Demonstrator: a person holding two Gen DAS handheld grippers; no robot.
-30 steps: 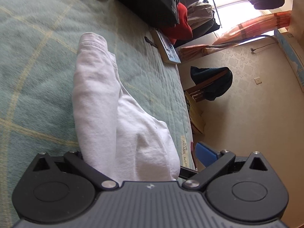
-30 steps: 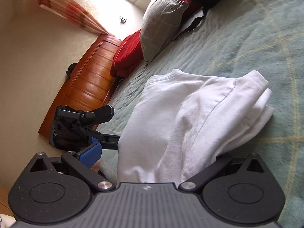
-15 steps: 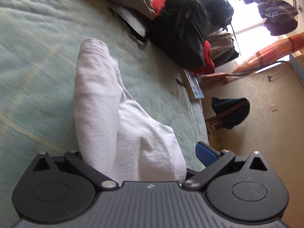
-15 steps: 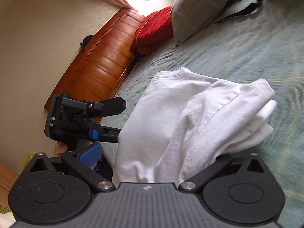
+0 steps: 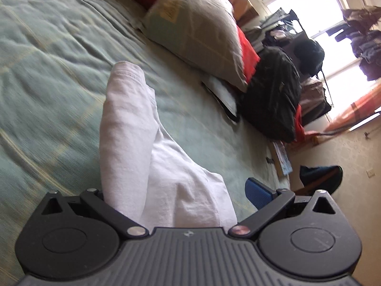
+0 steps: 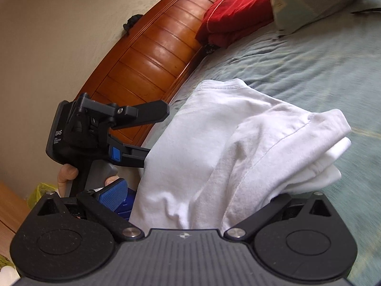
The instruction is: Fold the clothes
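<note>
A folded white garment (image 5: 133, 128) is carried between both grippers above the green bedspread (image 5: 47, 54). In the left wrist view it fills my left gripper (image 5: 176, 190) and hides the left finger. The blue right pad (image 5: 258, 195) stands clear of the cloth, so the jaws are spread. The right wrist view shows the same white garment (image 6: 238, 138) across my right gripper (image 6: 200, 195); its blue left pad (image 6: 114, 195) is free and the right finger is hidden. There my left gripper (image 6: 154, 138) has one finger above the cloth and one under it, with a hand (image 6: 67, 174) on its handle.
A grey pillow (image 5: 202, 31) and a red pillow (image 6: 235, 12) lie against the wooden headboard (image 6: 147, 54). A black backpack (image 5: 271, 93) sits on the bed's far side, with a book (image 5: 282, 157) near the edge. A clothes rack (image 5: 362, 35) stands by the window.
Both views have swung toward the head of the bed, so the pillows and headboard now show. The white garment has kept its place in both grippers.
</note>
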